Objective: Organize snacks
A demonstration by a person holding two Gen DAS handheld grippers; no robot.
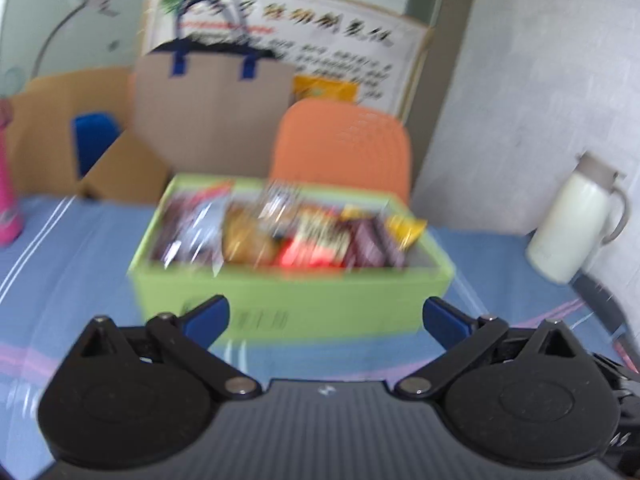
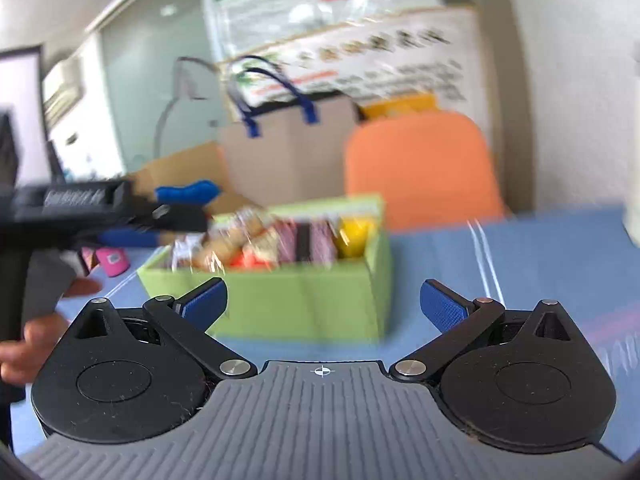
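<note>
Snacks (image 1: 288, 236) fill the green box (image 1: 296, 304) at frame centre on the blue tabletop (image 1: 80, 280); left tool (image 1: 326, 316) and right tool (image 2: 323, 302) both gape, holding nothing.

Blue striped tablecloth (image 1: 80, 240) underneath. White thermos jug (image 1: 576, 220) at right, against the wall. Orange chair (image 1: 344, 144) behind the table. Brown paper bag (image 1: 212, 112) with blue handles beside it, pink bottle (image 1: 8, 200) at far left.

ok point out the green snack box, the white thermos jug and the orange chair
green snack box (image 1: 320, 304), left wrist view, front wall
white thermos jug (image 1: 572, 224), left wrist view, body
orange chair (image 1: 344, 144), left wrist view, backrest
</note>
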